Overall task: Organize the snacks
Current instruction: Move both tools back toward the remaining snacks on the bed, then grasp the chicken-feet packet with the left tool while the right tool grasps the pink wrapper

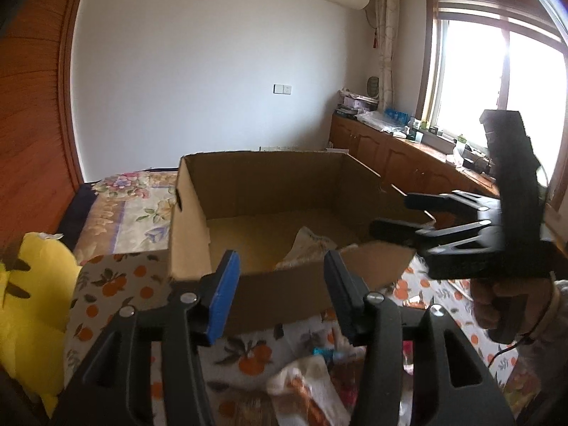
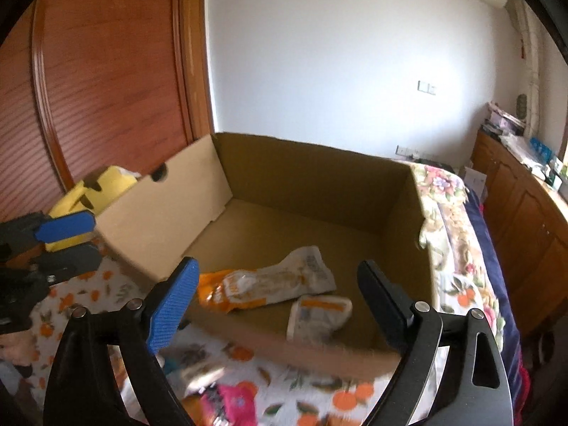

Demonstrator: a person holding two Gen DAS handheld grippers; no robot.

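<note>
Left gripper (image 1: 280, 294), nearest the viewer: jaws partly apart, nothing between them, held just short of the near wall of the cardboard box (image 1: 284, 293). Right gripper (image 2: 280, 305): jaws wide apart, likewise empty, poised over the same near wall.

Beneath both grippers, on the orange-print bedsheet (image 2: 340, 399), loose snack packets remain: a white-and-orange packet (image 1: 305, 390) under the left gripper, a pink packet (image 2: 234, 399) under the right; blur hides their exact number.

Beyond the right gripper, inside the box: a long orange-and-white packet (image 2: 269, 282) and a smaller white packet (image 2: 316, 316), lying flat on the floor of the box, touching or nearly so.

Judged progress: early; two packets boxed, several left on the sheet.

Clearances: most of the box floor is bare. The near wall is low and ragged; the far and side walls stand higher. A yellow plush toy (image 1: 32, 305) lies left of the left gripper, well clear of the box opening.
</note>
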